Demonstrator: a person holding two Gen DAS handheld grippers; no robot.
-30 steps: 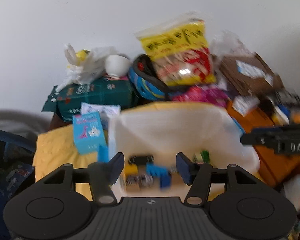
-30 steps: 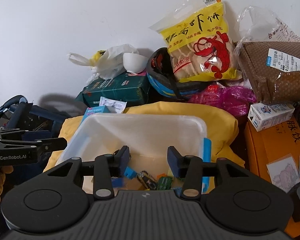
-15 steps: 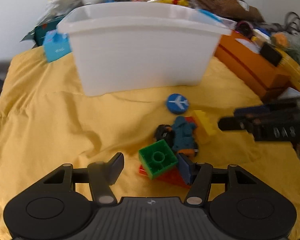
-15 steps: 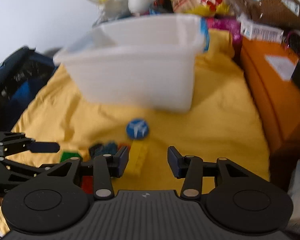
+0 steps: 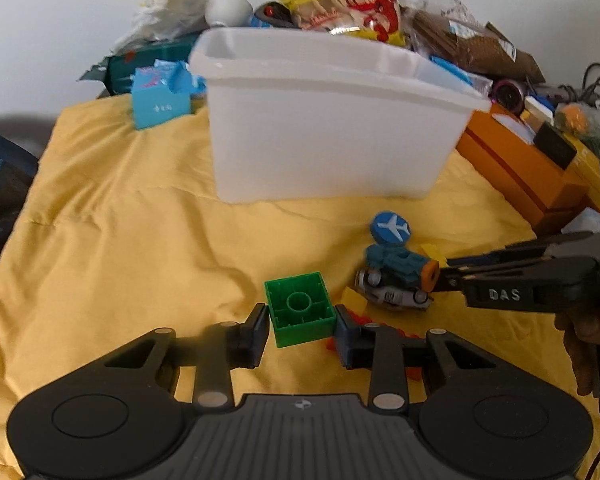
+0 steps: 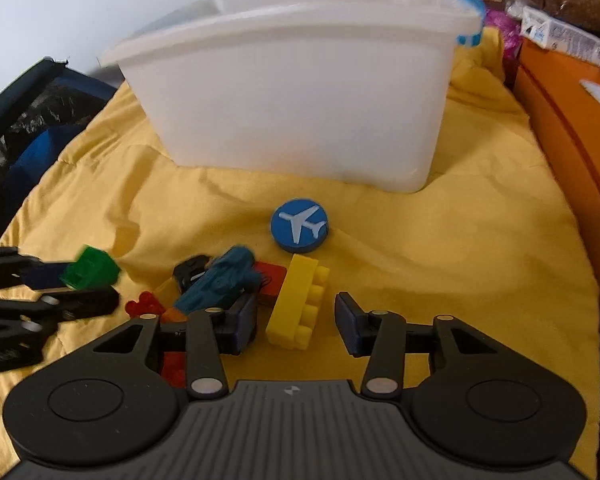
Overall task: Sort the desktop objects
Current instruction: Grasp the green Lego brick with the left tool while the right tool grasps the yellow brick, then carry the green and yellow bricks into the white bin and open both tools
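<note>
The green brick (image 5: 300,309) lies on the yellow cloth (image 5: 140,220) directly between the left tool's (image 5: 301,330) closing pads, which touch its sides. The yellow brick (image 6: 298,305) lies with its long axis pointing away from the right tool (image 6: 296,326), between its closing pads but not yet touched. One blue disc (image 6: 299,225), one teal toy (image 6: 220,280) and one white bin (image 6: 300,88) lie beyond.
</note>
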